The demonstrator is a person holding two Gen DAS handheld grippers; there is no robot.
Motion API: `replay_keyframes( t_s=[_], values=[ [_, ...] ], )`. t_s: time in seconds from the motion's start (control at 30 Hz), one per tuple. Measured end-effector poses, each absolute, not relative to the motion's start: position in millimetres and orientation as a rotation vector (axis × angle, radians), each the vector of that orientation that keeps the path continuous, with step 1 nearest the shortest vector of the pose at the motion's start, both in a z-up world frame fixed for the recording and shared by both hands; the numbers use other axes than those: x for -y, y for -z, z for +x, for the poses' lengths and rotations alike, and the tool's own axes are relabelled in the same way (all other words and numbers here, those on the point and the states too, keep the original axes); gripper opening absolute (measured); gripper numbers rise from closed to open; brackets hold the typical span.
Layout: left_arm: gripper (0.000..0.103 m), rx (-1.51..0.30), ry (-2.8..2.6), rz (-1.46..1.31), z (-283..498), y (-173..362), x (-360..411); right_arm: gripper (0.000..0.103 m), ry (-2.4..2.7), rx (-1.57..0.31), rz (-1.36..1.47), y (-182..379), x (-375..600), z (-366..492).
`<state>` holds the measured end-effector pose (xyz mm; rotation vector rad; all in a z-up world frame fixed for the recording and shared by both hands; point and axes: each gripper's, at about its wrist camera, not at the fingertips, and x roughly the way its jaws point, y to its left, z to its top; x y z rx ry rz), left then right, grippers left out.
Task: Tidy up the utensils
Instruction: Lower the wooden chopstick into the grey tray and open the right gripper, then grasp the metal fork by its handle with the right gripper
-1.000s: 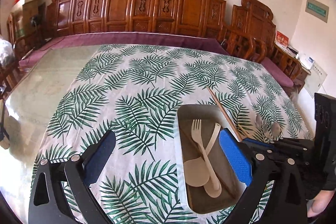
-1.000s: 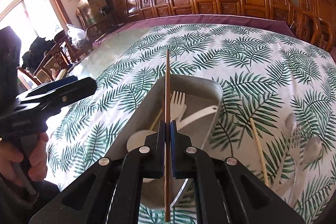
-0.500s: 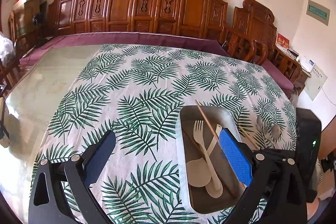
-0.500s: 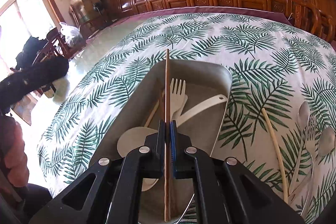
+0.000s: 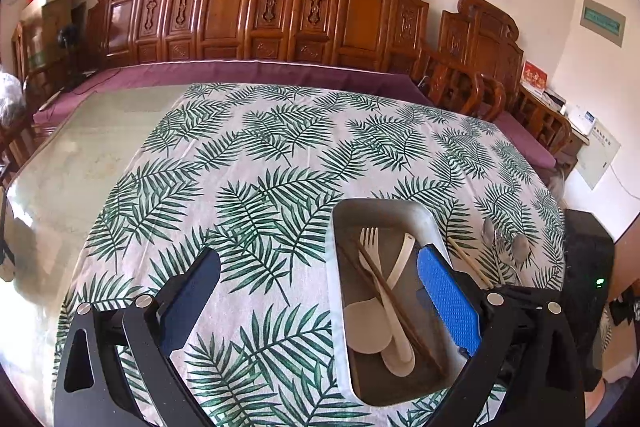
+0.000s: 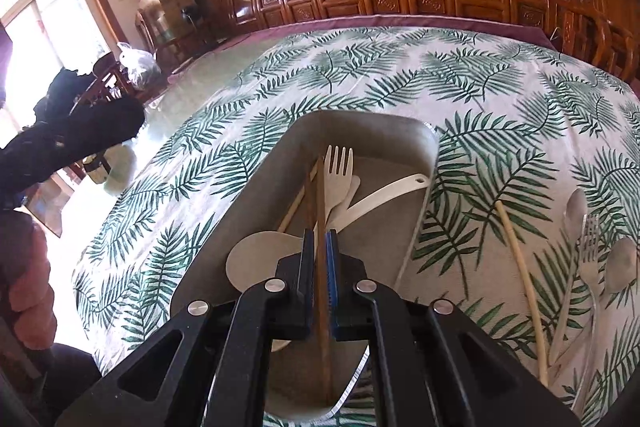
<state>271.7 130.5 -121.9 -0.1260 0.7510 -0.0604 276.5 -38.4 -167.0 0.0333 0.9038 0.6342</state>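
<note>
Right tongs (image 6: 320, 259) pinch slim brown chopstick (image 6: 321, 211) over tray (image 6: 400, 131); left tongs (image 5: 320, 291) spread.

No text can be read. The green wall sign (image 5: 603, 20) bears pale characters, too small to make out. The red card (image 5: 534, 79) on the sideboard shows gold characters (blurred). The white wall sheet (image 5: 603, 155) has printed lines, also illegible.
</note>
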Motion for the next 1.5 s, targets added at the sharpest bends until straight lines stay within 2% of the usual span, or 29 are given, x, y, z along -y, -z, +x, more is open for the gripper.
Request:
replay_keyframes(
  t_s=[0.43,0.53,0.97,1.27,1.33,1.5],
  values=[
    [0.095,-0.762,0.128,-0.092,270,124,-91,0.008,-0.539,-0.835,-0.033,146,138,242],
    [0.095,-0.764,0.149,-0.079,270,125,-77,0.022,-0.505,-0.834,-0.048,148,165,236],
    [0.095,-0.775,0.248,-0.023,263,137,-8,0.022,-0.376,-0.880,-0.138,175,238,262],
    [0.095,-0.789,0.283,0.005,255,146,20,0.026,-0.382,-0.938,-0.014,205,250,280],
    [0.095,-0.789,0.286,0.017,253,148,25,0.030,-0.396,-0.938,-0.026,206,244,278],
    [0.095,-0.790,0.291,0.022,251,149,32,0.030,-0.391,-0.981,-0.109,218,227,281]
  ],
)
